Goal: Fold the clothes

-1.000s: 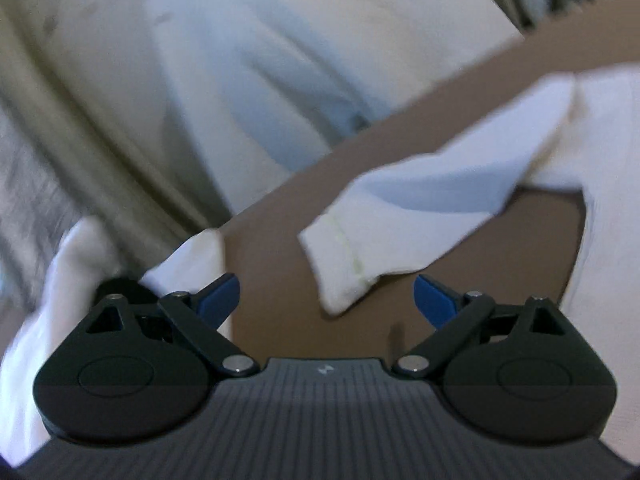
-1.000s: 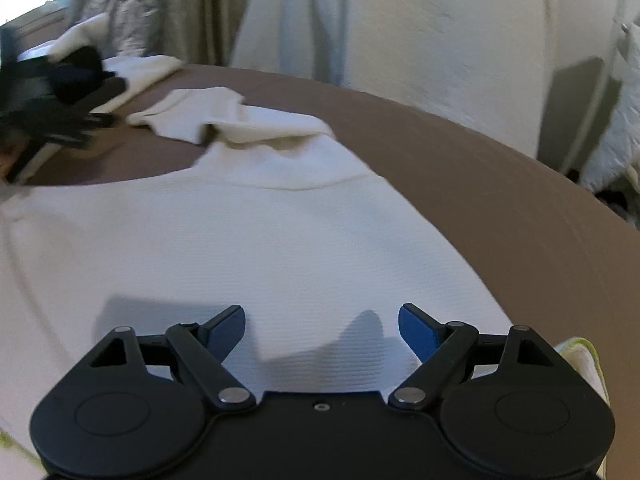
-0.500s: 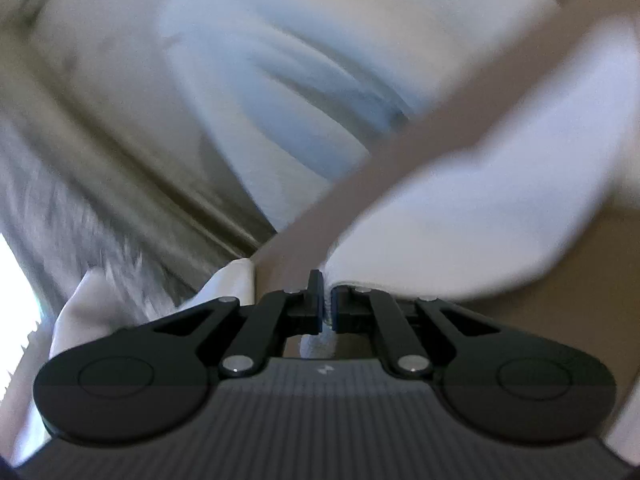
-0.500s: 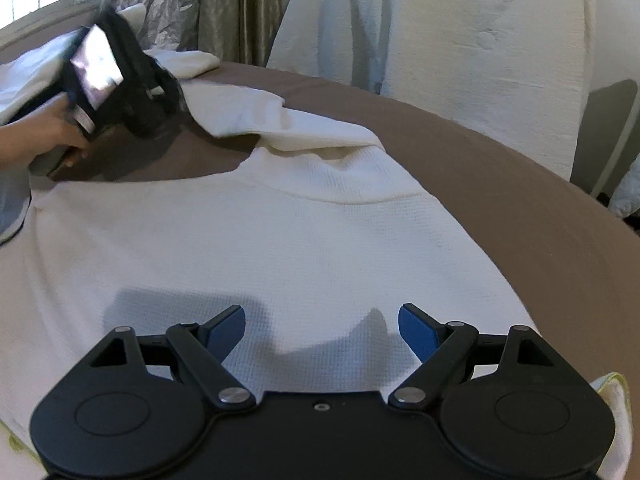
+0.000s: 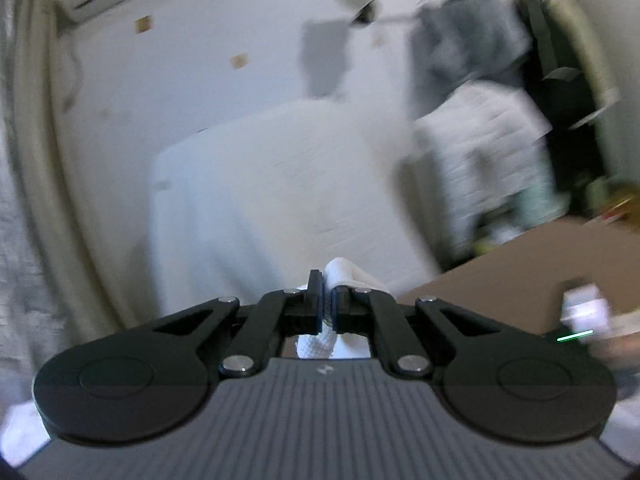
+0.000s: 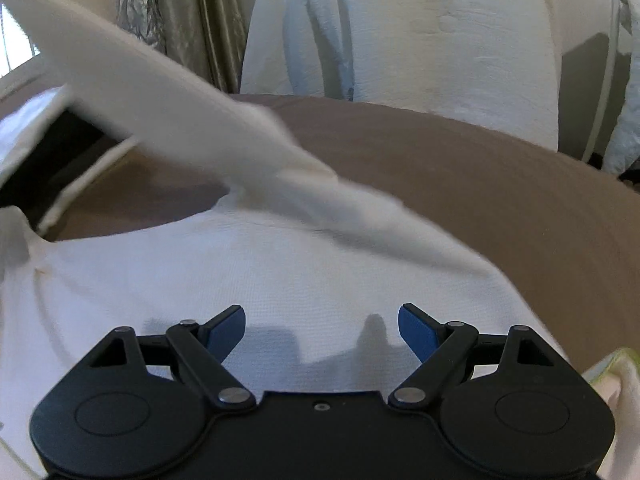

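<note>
A white waffle-knit top [image 6: 248, 272] lies spread on the brown table [image 6: 460, 184]. One sleeve [image 6: 160, 92] stretches taut and blurred from its shoulder up to the upper left of the right wrist view. My left gripper [image 5: 329, 304] is shut on that sleeve's cuff [image 5: 344, 276], which bulges out above the jaws and hangs below them, lifted well off the table. My right gripper [image 6: 322, 326] stands open just above the body of the top, nothing between its blue fingers [image 6: 226, 330].
A white cloth-draped piece of furniture [image 6: 420, 40] stands behind the table; it is also in the left wrist view [image 5: 272, 200]. Curtains [image 6: 192, 12] hang at the left. Hung clothes [image 5: 480, 80] crowd the right background. A yellow-edged fabric [image 6: 616, 372] lies by my right gripper.
My left gripper closed on the sleeve cuff, then rose and swung away from the table, pulling the sleeve taut into the air. The right gripper stayed where it was, still open.
</note>
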Motion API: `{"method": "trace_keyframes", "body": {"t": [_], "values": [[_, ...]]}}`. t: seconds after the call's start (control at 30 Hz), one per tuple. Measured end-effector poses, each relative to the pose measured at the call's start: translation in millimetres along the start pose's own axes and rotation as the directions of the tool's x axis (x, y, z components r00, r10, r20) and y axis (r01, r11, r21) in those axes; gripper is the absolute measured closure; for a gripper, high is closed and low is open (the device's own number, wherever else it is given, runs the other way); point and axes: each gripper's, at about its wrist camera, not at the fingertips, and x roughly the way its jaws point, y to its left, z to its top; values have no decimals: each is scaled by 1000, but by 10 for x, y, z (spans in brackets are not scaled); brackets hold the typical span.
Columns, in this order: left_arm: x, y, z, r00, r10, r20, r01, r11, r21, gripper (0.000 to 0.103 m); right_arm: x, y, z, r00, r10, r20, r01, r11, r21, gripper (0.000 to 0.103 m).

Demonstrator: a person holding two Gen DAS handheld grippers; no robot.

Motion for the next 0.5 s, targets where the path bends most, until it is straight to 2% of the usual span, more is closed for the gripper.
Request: {"method": "trace_keyframes", "body": {"t": [0.1,0.2,0.27,0.33,0.4,0.47,0.5], "values": [[-378,-129,35,990,-135,29,137,985,-101,99,64,23,78,1000,8,-2,-8,1000,11,16],[-674,-13,-103,982,-183,42,187,958,-215,99,75,47,91,999,38,13,-39,998,47,16],[-807,70,-216,978,-203,46,208,938,-278,99,103,82,74,999,31,16,-32,998,45,17],[-924,61,-311,976,-216,37,217,926,-311,99,118,100,76,999,-26,41,26,1000,15,24],[-962,16,-392,966,-260,17,250,907,-339,99,141,52,157,992,-108,70,106,994,21,25],[-858,-81,-575,926,-377,-28,331,844,-423,99,98,-97,245,978,-170,121,159,983,90,25],[-747,-249,-734,898,-433,-73,350,807,-475,99,58,-174,268,972,-188,139,170,977,129,25]]}}
